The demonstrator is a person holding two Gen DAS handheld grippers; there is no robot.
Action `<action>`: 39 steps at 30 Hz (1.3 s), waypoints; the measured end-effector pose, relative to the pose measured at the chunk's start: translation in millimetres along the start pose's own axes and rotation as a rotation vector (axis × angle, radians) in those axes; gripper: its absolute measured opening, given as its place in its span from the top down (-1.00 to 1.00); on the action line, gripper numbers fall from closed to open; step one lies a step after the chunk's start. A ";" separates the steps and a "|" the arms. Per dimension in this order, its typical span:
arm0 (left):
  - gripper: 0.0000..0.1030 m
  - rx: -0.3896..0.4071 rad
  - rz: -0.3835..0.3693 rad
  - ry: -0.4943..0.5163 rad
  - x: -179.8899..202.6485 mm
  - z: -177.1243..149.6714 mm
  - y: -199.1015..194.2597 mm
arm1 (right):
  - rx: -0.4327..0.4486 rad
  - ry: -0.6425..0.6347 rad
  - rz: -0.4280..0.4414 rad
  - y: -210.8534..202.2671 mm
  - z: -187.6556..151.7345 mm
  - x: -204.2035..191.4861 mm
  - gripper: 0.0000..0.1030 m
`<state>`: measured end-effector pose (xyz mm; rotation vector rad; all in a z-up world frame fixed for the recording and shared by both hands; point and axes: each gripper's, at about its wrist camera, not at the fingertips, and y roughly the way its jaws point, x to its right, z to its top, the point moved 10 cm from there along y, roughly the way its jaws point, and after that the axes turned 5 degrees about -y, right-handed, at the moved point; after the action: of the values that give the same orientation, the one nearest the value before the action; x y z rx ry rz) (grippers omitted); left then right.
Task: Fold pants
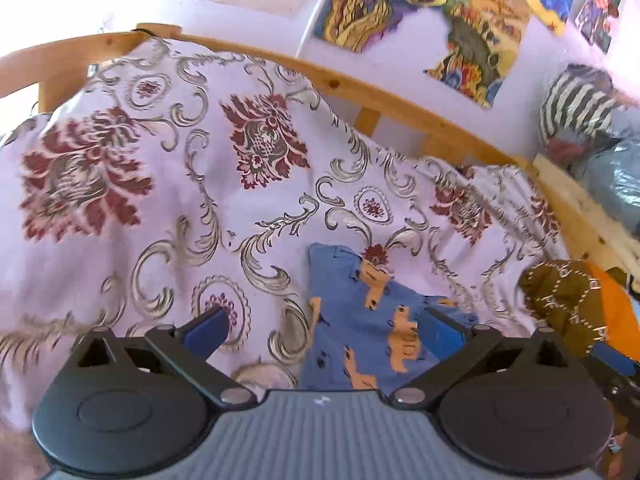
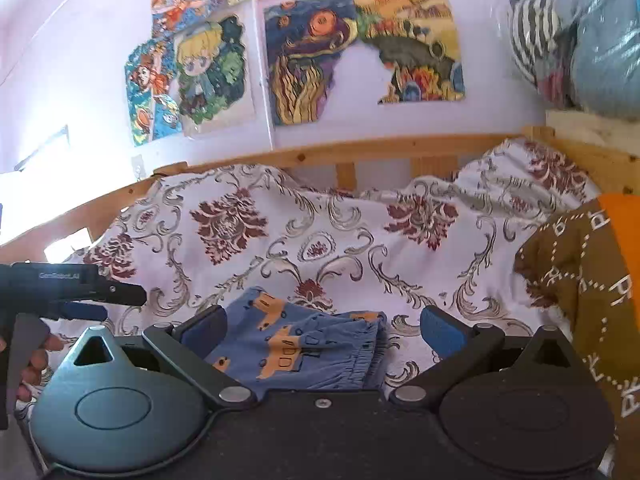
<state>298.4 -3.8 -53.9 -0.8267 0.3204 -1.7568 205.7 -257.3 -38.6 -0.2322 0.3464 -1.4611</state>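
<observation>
Small blue pants (image 1: 360,320) with orange vehicle prints lie folded on the floral bedspread (image 1: 160,200). My left gripper (image 1: 326,322) is open above the spread, its right finger over the pants' right side, its left finger over bare spread. In the right wrist view the pants (image 2: 296,340) lie between the open jaws of my right gripper (image 2: 326,330), with the elastic waistband to the right. The left gripper (image 2: 80,292) shows at the left edge there, held by a hand.
A brown patterned cloth with orange (image 1: 572,304) lies to the right, also in the right wrist view (image 2: 580,280). A wooden bed rail (image 2: 360,152) runs along the wall behind. Bagged clothes (image 2: 580,40) sit on a wooden ledge at the upper right.
</observation>
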 end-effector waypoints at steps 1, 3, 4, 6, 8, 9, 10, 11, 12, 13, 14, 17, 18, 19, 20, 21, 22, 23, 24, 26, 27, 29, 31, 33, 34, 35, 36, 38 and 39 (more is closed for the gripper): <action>-1.00 0.006 0.007 0.008 1.2 -2.2 -7.2 | 0.007 -0.007 -0.006 -5.7 0.7 -2.6 -0.99; -1.00 0.025 0.030 0.030 3.0 -4.8 -20.3 | 0.020 -0.018 -0.016 -16.2 0.9 -6.5 -0.99; -1.00 0.034 0.038 0.040 4.2 -6.3 -26.8 | 0.026 -0.020 -0.021 -21.7 0.9 -8.5 -0.99; -1.00 0.052 0.049 0.053 6.3 -9.7 -39.8 | 0.036 -0.020 -0.030 -32.6 -0.7 -12.2 -0.99; -1.00 0.066 0.057 0.065 8.4 -16.0 -54.8 | 0.042 -0.020 -0.037 -43.0 -4.3 -15.4 -0.99; -1.00 0.073 0.065 0.073 9.0 -20.6 -62.4 | 0.046 -0.020 -0.041 -48.5 -6.6 -17.1 -0.99; -1.00 0.078 0.073 0.086 9.9 -25.3 -69.0 | 0.049 -0.017 -0.048 -54.6 -10.1 -19.2 -0.99; -1.00 0.082 0.087 0.103 10.4 -30.8 -75.1 | 0.050 -0.014 -0.053 -59.8 -14.3 -20.6 -0.99; -1.00 0.089 0.109 0.123 10.3 -37.0 -80.8 | 0.048 -0.011 -0.059 -63.9 -18.8 -21.6 -0.99; -1.00 0.099 0.134 0.143 9.9 -43.6 -86.3 | 0.041 -0.005 -0.069 -68.3 -25.0 -22.8 -0.99; -1.00 0.107 0.153 0.162 9.8 -49.5 -90.8 | 0.033 -0.002 -0.074 -71.5 -30.8 -24.2 -0.99; -1.00 0.100 0.169 0.238 15.1 -72.2 -101.1 | 0.021 -0.010 -0.087 -80.2 -47.2 -28.9 -0.99; -1.00 0.096 0.170 0.259 16.5 -78.5 -103.3 | 0.019 -0.015 -0.093 -83.4 -52.8 -30.7 -0.99; -1.00 0.094 0.174 0.276 17.8 -85.5 -105.2 | 0.019 -0.018 -0.098 -86.1 -57.5 -32.3 -0.99; -1.00 0.090 0.176 0.289 18.7 -91.9 -107.2 | 0.016 -0.022 -0.102 -88.8 -62.4 -34.0 -0.99; -1.00 0.084 0.176 0.296 19.3 -98.3 -107.9 | 0.013 -0.024 -0.102 -90.8 -66.3 -35.2 -0.99; -1.00 0.079 0.173 0.295 19.1 -104.3 -108.4 | 0.010 -0.027 -0.103 -92.8 -69.7 -36.1 -0.99; -1.00 0.077 0.170 0.285 18.7 -109.9 -108.7 | 0.009 -0.028 -0.105 -94.9 -72.5 -36.0 -0.99; -1.00 0.073 0.166 0.268 17.5 -114.9 -108.5 | 0.006 -0.029 -0.111 -96.9 -75.7 -35.9 -0.99; -1.00 0.061 0.159 0.241 15.2 -121.6 -107.0 | -0.005 -0.040 -0.118 -98.7 -80.4 -35.3 -0.99; -1.00 0.059 0.159 0.234 14.2 -122.4 -106.4 | -0.011 -0.048 -0.124 -99.1 -83.0 -34.7 -0.99; -1.00 0.062 0.164 0.231 12.9 -122.9 -106.4 | -0.015 -0.048 -0.132 -99.6 -85.2 -33.3 -0.99; -1.00 0.060 0.168 0.233 11.2 -122.9 -105.4 | -0.015 -0.028 -0.131 -98.8 -85.5 -31.2 -0.99; -1.00 0.057 0.171 0.234 10.3 -123.3 -104.6 | -0.015 -0.015 -0.132 -98.3 -86.3 -28.7 -0.99; -1.00 0.054 0.171 0.234 10.0 -123.4 -103.9 | -0.016 -0.014 -0.135 -98.1 -86.8 -27.6 -0.99; -1.00 0.051 0.172 0.234 9.7 -123.9 -103.5 | -0.018 -0.013 -0.138 -97.8 -87.5 -26.7 -0.99; -1.00 0.048 0.172 0.234 9.8 -124.4 -102.8 | -0.021 -0.011 -0.140 -97.3 -88.1 -25.9 -0.99; -1.00 0.044 0.170 0.235 10.0 -124.8 -102.0 | -0.025 -0.006 -0.142 -96.5 -89.0 -24.6 -0.99; -1.00 0.043 0.170 0.237 9.9 -125.2 -101.7 | -0.025 -0.002 -0.142 -96.4 -89.1 -24.0 -0.99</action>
<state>138.9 -0.5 -80.2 -0.5439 0.4938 -1.6965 81.9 -238.2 -84.4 -0.2831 0.3521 -1.5968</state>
